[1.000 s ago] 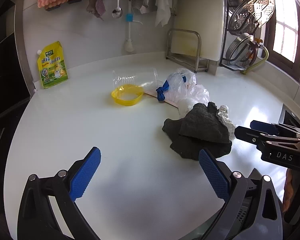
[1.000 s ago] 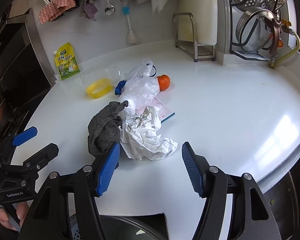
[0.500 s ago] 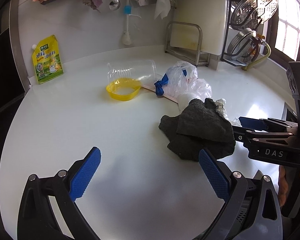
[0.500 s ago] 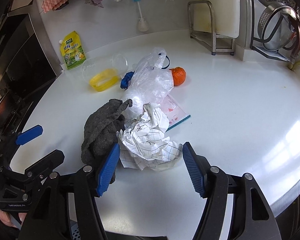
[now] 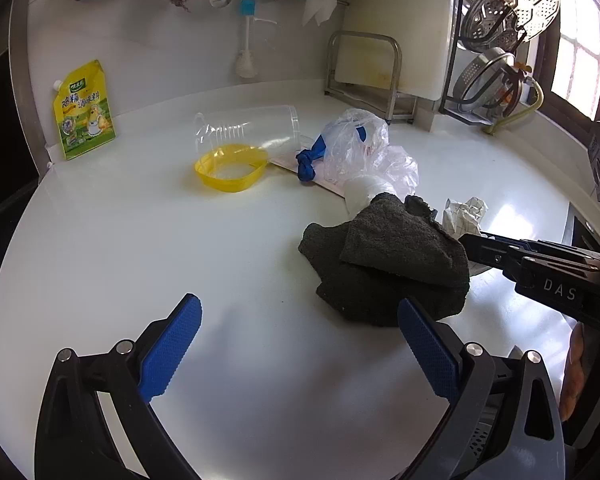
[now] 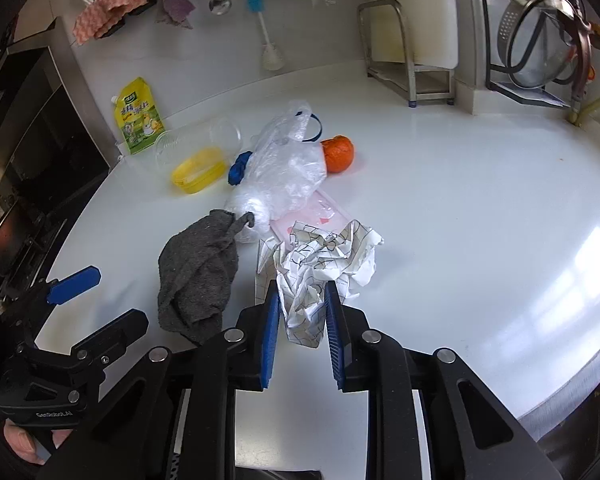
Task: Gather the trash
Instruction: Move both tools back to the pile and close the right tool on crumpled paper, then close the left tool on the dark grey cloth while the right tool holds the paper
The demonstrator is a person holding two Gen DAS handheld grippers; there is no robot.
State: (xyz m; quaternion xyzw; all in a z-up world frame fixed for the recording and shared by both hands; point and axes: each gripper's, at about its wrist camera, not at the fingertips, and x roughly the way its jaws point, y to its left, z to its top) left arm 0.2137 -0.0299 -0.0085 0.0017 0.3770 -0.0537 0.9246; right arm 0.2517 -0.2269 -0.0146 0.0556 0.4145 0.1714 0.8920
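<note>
A crumpled checked paper [image 6: 324, 260] lies on the white counter [image 6: 460, 208]; my right gripper [image 6: 300, 312] is shut on its near end. Beside it lie a dark grey cloth [image 6: 198, 272], a clear plastic bag [image 6: 284, 168], a pink flat packet [image 6: 320, 212], an orange [image 6: 339, 153], a blue knotted scrap [image 6: 238, 170], a yellow lid [image 6: 198, 170] and a clear cup [image 6: 198, 140]. My left gripper [image 5: 300, 344] is open and empty, just short of the cloth [image 5: 388, 264]. The paper [image 5: 464, 214] peeks out behind the cloth there.
A yellow-green pouch [image 5: 83, 110] leans on the back wall. A metal rack with a cutting board [image 5: 380, 68] and a pot rack [image 5: 500, 60] stand at the back right. Cloths and utensils hang above. The counter's front edge [image 6: 560, 392] is near.
My right gripper has moved forward over the crumpled paper and shut on it. My left gripper has crept closer to the cloth and stayed open.
</note>
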